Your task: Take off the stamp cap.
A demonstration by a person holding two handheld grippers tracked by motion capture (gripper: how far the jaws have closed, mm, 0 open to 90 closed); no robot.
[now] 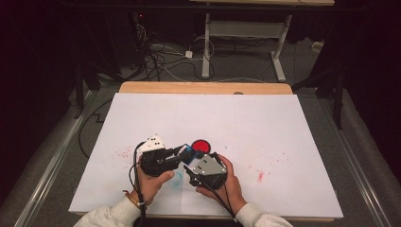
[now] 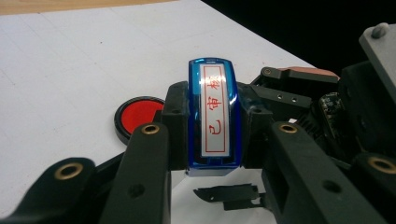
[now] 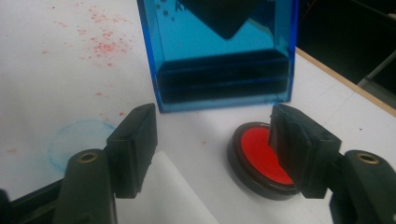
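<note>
The blue translucent stamp [image 2: 215, 116] is clamped between the jaws of the left gripper [image 2: 212, 128] and held off the counter. Its top carries a silver label with red Chinese characters; its clear blue body [image 3: 219, 51] shows a dark block inside. Just beside it, the round red ink pad [image 1: 201, 145] in its black dish lies open on the white sheet.

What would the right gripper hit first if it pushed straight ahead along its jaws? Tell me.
Most likely the blue stamp, held in the left gripper: it stands straight ahead of the right gripper, whose jaws are open. The red ink pad sits lower, by one jaw, and might be brushed; depth is unclear.
</note>
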